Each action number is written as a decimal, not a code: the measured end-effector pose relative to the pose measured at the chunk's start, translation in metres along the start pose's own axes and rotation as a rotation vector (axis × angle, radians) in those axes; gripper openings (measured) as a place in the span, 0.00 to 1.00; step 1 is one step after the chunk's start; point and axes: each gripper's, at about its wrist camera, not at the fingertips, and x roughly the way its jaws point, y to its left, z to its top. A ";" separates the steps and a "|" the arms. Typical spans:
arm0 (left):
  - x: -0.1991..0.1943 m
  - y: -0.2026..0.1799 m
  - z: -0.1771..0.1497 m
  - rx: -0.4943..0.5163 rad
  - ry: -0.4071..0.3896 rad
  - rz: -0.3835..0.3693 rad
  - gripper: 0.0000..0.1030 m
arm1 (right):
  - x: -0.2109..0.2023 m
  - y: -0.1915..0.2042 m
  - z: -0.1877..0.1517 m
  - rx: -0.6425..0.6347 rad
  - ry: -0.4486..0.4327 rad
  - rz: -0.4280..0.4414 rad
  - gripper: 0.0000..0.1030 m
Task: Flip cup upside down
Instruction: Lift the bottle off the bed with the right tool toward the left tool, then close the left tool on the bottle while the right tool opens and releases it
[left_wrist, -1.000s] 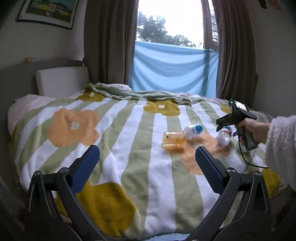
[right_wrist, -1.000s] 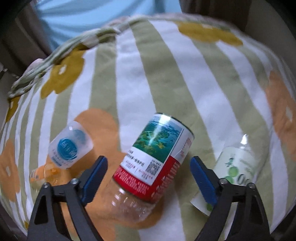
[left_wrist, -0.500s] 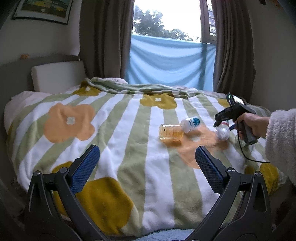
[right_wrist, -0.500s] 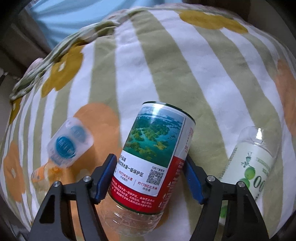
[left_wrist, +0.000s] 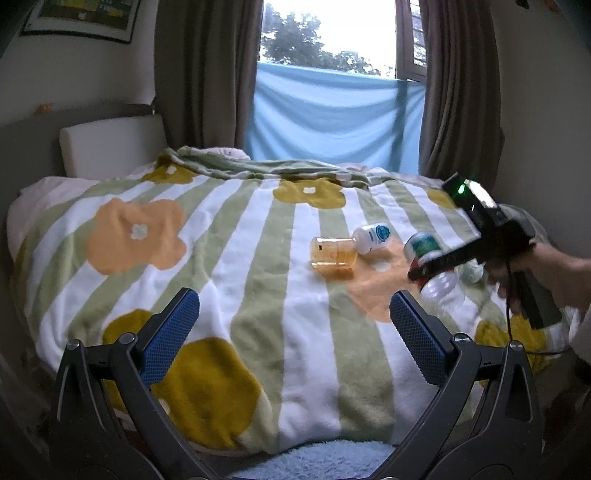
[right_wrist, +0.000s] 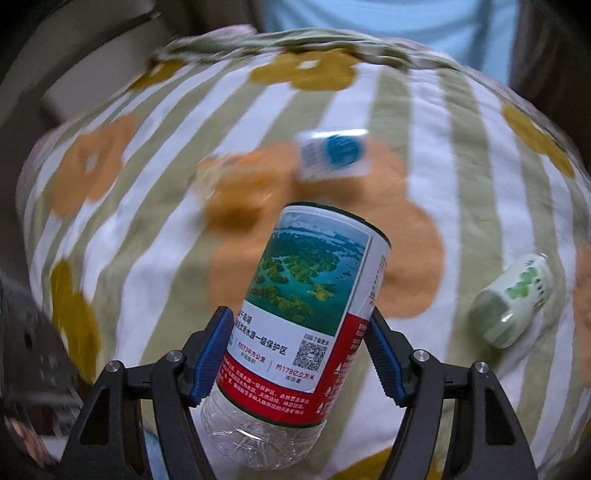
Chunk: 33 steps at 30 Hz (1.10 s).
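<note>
A bed under a striped floral blanket carries an amber cup, a white-labelled cup and a green-labelled cup.

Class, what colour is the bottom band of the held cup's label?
Red, clearest in the right wrist view.

blue-label cup and amber cup smeared by motion blur, green-label cup mostly hidden behind right tongs, person's hand cut off by the frame edge

Blanket covers bed. Amber cup lies on its side mid-blanket, blue-label cup touching its right end. Green-label cup lies farther right, apart.
</note>
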 end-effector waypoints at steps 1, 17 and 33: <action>-0.001 0.001 -0.001 0.001 0.001 -0.001 1.00 | 0.004 0.007 -0.004 -0.025 0.009 -0.004 0.65; 0.007 0.025 -0.008 -0.032 0.089 0.006 1.00 | 0.043 0.032 -0.019 -0.077 0.058 -0.028 0.85; 0.112 -0.061 0.052 0.012 0.440 -0.235 1.00 | -0.137 0.012 -0.102 -0.022 -0.343 0.172 1.00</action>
